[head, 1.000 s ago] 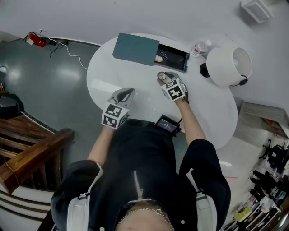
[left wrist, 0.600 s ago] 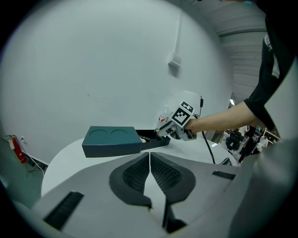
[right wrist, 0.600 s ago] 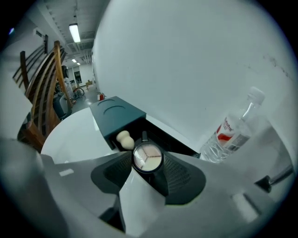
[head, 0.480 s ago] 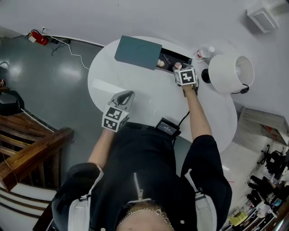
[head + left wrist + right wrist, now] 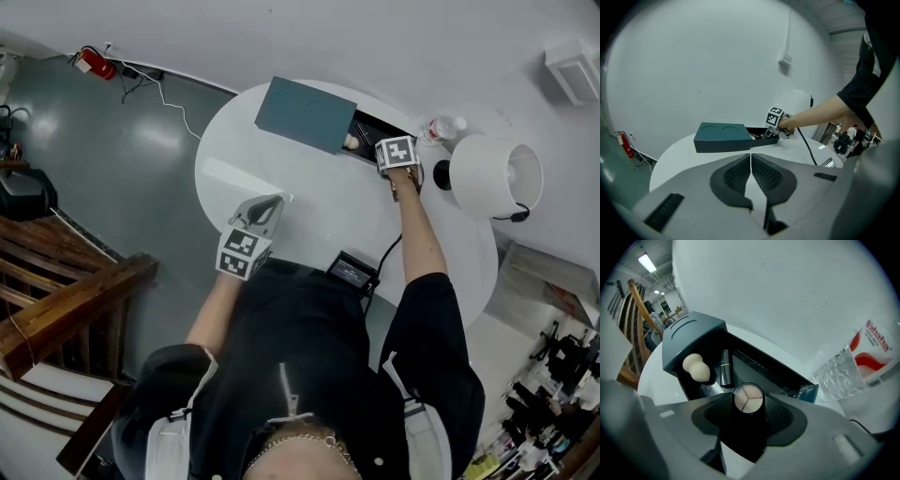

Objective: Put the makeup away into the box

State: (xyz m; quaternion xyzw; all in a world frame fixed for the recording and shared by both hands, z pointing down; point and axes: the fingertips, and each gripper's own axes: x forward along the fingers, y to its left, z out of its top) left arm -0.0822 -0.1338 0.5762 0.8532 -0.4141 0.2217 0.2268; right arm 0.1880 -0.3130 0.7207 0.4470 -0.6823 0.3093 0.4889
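Compact [image 5: 748, 397], round, betw. ribbed fingers [image 5: 777, 411] of right gripper [image 5: 749, 402]

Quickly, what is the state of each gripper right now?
Left gripper: closed, holding nothing.
Right gripper: closed on a round makeup pot.

The box's [image 5: 309, 114] open tray [image 5: 761, 367] is taken up near the sleeve by a sponge [image 5: 696, 367] and a dark tube [image 5: 724, 373] lying side by side. The rest is bare, below the right gripper [image 5: 749, 404], jaws clamped on a compact [image 5: 748, 397]. A water bottle [image 5: 855, 364] crowds the tray's outer end, with a lamp [image 5: 495, 183] beyond. The surface [image 5: 319, 202] in front of the box lies open.
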